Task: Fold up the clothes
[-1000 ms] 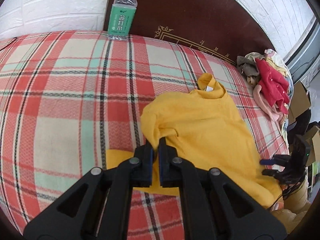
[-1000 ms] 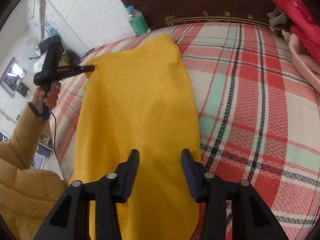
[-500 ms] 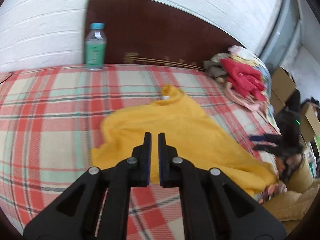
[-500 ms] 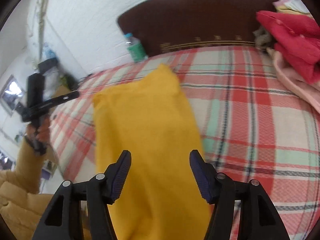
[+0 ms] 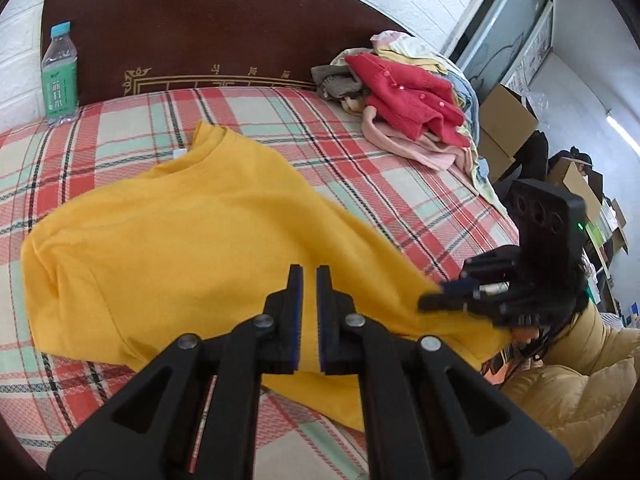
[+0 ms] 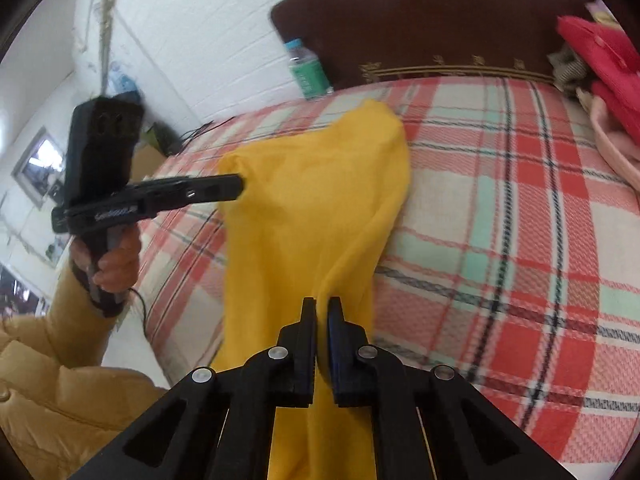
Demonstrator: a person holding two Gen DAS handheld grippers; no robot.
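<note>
A yellow T-shirt (image 5: 192, 240) lies spread on the plaid bed cover (image 5: 400, 184), collar toward the headboard. My left gripper (image 5: 308, 270) hovers shut over the shirt's lower body, and I see no cloth pinched between its fingers. In the right wrist view the left gripper (image 6: 238, 188) shows side-on at the shirt's (image 6: 312, 200) left edge, in a person's hand (image 6: 116, 260). My right gripper (image 6: 321, 302) is shut on a bunched fold at the shirt's near edge, which rises to its tips. From the left wrist view, the right gripper (image 5: 430, 300) pulls that edge up at the right.
A water bottle (image 5: 60, 76) stands against the dark headboard (image 5: 200, 20) at the back left. A heap of clothes with a red cardigan (image 5: 404, 92) fills the bed's back right corner. Cardboard boxes (image 5: 504, 120) stand beyond the bed. A padded yellow sleeve (image 6: 48, 360) is at lower left.
The right gripper's jaws, open over the shirt before, have shut on its near edge and lifted it. The left gripper left the bunched sleeve and moved right over the shirt's body.
</note>
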